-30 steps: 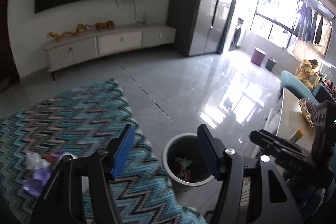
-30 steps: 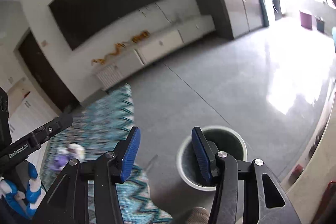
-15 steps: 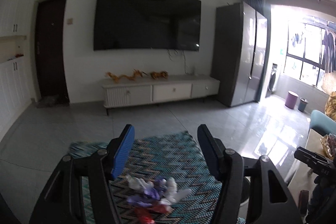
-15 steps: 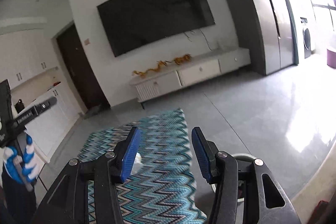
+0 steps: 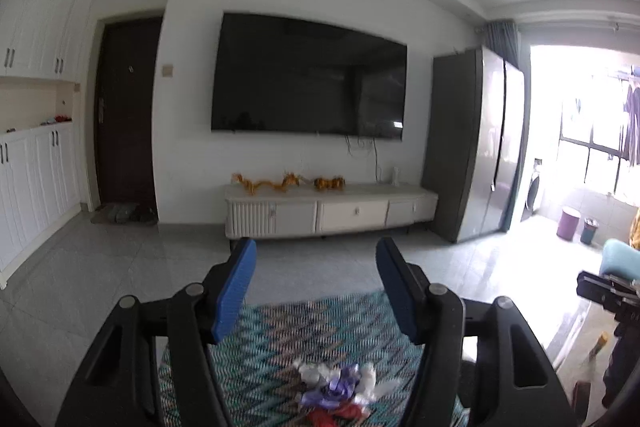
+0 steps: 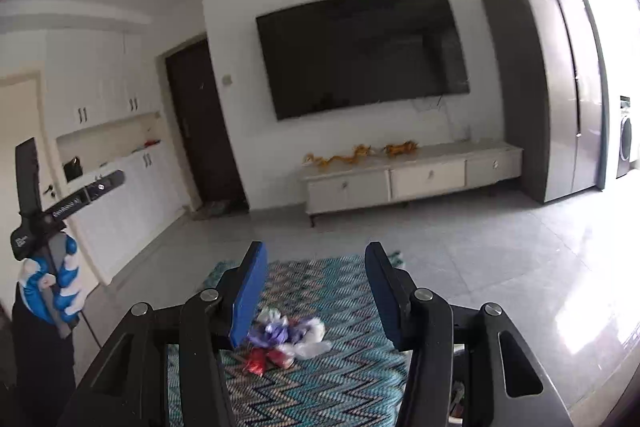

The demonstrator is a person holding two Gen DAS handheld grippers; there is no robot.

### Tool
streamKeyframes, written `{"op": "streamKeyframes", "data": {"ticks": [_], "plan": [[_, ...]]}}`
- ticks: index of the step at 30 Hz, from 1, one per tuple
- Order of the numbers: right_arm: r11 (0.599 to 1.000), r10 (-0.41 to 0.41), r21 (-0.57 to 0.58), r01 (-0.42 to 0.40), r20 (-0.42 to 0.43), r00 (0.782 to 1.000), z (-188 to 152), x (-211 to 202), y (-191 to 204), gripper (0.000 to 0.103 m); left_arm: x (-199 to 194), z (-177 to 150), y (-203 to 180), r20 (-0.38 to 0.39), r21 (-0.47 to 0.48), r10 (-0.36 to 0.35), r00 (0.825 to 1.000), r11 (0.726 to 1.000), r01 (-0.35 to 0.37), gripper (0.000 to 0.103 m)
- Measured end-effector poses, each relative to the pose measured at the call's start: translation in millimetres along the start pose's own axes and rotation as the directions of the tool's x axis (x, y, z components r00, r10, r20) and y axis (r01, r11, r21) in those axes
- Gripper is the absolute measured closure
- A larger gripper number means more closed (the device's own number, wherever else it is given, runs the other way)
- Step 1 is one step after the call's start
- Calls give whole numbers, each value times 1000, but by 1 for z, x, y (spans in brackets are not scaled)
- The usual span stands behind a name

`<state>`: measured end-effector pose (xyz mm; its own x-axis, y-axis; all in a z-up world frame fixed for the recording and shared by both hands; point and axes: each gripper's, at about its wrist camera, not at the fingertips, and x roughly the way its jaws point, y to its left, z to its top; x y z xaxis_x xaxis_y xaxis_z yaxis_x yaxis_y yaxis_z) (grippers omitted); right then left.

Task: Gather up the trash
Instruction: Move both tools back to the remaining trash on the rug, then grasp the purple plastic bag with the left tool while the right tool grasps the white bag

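— Teal rug [image 6: 344, 379] is carrying the trash [image 6: 286, 341], a loose heap; we are holding both grippers above it, left gripper [image 5: 316, 291] and right gripper [image 6: 314, 293] spread, pinching nothing.

— We are judging the approach step: lowering onto one wrapper comes next.

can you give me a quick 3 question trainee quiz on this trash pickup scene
1. True or false: the trash pile lies on the zigzag rug.
2. Multiple choice: what is between the left gripper fingers? A) a red wrapper B) nothing C) a white bag
3. Short answer: what hangs on the wall above the white TV cabinet?

Key:
1. True. The crumpled white, purple and red pieces sit on the rug.
2. B. Its fingers stand apart with only floor and rug seen through the gap, and the right gripper is the same.
3. A large dark television, switched off.
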<state>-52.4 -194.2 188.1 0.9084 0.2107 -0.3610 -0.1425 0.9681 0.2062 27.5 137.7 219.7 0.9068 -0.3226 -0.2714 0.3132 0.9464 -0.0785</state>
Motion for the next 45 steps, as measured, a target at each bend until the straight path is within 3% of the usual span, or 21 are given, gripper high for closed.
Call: {"op": "streamKeyframes", "data": {"ticks": [4,7,10,14,21,25,28,36,39,41,42,45], "plan": [[1000,16,-3,-16,-69,997,-17,33,1,55,34,-41,13,-106,7,-38,994,999,39,43],[1000,26,9,-25,-124,992,-28,64,-4,55,66,-71,16,-187,1,-86,979,996,87,43],[999,30,19,-27,-169,985,-37,87,-6,55,95,-105,22,-258,-30,-158,953,987,156,42],[998,42,46,-32,-248,968,-58,130,-13,55,134,-150,19,-361,-52,-239,901,970,236,42],[992,77,120,-33,-388,919,-103,208,-38,55,204,-219,-5,-534,-62,-290,794,950,306,43],[988,102,146,-42,-439,893,-120,240,-48,55,235,-240,-14,-588,-74,-287,756,950,304,43],[986,124,158,-56,-471,873,-131,261,-50,55,251,-255,-18,-620,-84,-294,727,947,311,50],[980,183,173,-103,-551,814,-162,318,-36,55,262,-269,-11,-614,-120,-325,720,939,321,66],[980,183,173,-101,-572,800,-171,339,-31,56,255,-265,-6,-594,-139,-343,728,935,327,73],[976,194,196,-96,-577,793,-176,350,-33,65,250,-263,-2,-580,-156,-355,733,932,328,74],[973,206,210,-100,-580,788,-178,354,-35,79,247,-261,1,-570,-170,-364,736,929,327,75],[969,217,221,-108,-566,795,-179,350,-39,85,239,-255,11,-535,-217,-399,745,917,335,78]]}}
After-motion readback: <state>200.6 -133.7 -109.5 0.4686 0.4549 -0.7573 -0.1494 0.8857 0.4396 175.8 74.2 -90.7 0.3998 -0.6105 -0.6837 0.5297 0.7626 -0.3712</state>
